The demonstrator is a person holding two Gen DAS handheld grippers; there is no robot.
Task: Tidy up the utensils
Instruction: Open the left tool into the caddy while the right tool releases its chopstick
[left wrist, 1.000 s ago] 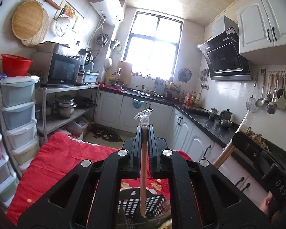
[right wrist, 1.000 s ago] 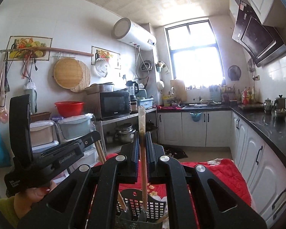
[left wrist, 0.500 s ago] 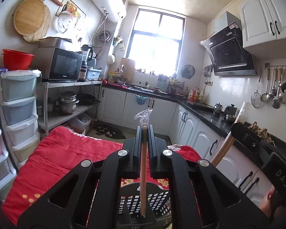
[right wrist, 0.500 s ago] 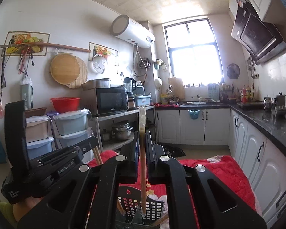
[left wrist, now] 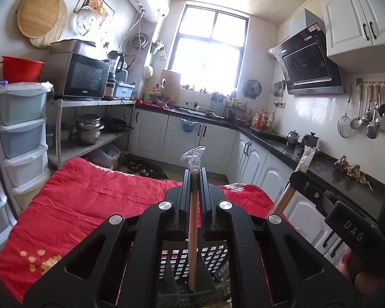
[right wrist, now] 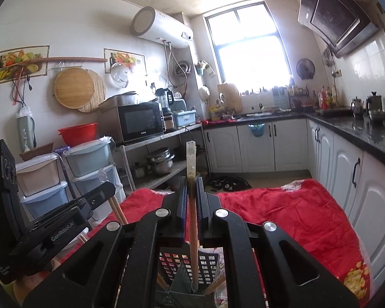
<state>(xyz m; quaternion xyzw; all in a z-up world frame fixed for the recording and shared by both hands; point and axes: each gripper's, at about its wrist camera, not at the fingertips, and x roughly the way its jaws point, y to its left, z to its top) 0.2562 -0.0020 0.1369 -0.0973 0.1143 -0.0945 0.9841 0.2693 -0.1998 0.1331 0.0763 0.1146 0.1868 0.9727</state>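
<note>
Both wrist views close over the basket (left wrist: 192, 261), facing the far window (right wrist: 246, 43), shared red cloth (left wrist: 95, 205)

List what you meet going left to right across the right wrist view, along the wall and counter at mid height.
Round wooden board → red basin → microwave → window → wall fan → two kettles.

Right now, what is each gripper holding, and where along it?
Each holds wooden chopsticks upright, clamped near the plastic-wrapped upper end: the left gripper its chopsticks, the right gripper its chopsticks.
</note>
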